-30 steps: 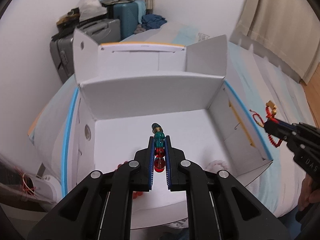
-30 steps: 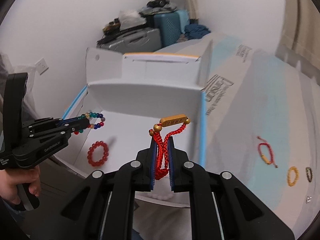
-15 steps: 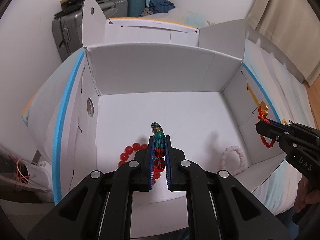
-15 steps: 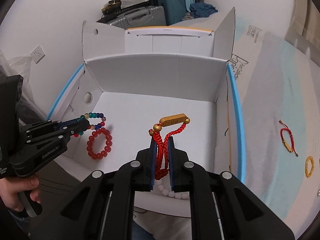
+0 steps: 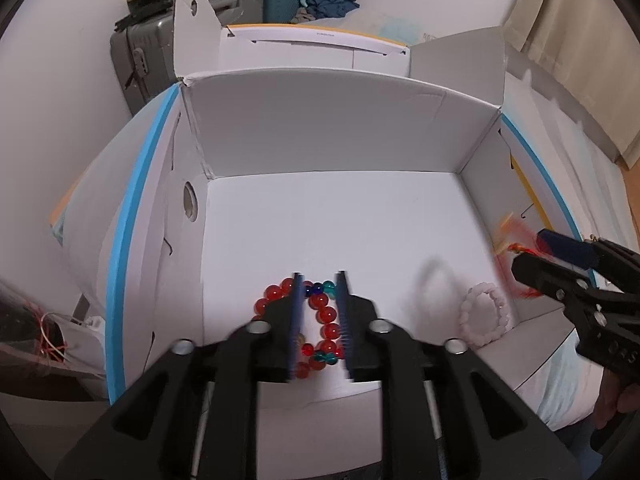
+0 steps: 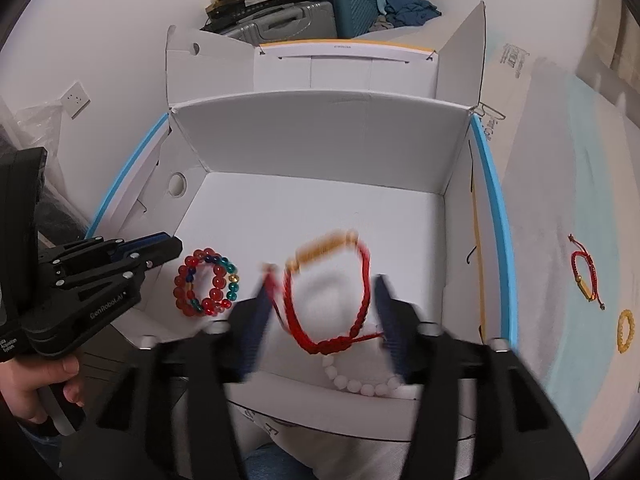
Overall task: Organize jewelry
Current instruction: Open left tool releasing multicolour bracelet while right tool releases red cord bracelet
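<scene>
While both tools [image 5: 318, 308] [image 6: 324, 312] gape, bracelets [image 6: 206, 282] lie in box [image 6: 320, 148].

Left wrist view: close above the box's [image 5: 340, 140] near left side, facing down and forward into it. Right wrist view: same box [image 6: 320, 140], from its near right. Shared: box floor, red bead bracelet [image 5: 326, 316] [image 6: 188, 288], suitcases [image 5: 192, 44] [image 6: 304, 16] behind.

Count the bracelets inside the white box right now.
4. Red bead bracelet and multicolored bead bracelet overlap at the left; the red cord bracelet, blurred, sits mid-box between the open right tongs; the pale pink bracelet lies near the front. Others may be hidden.
</scene>
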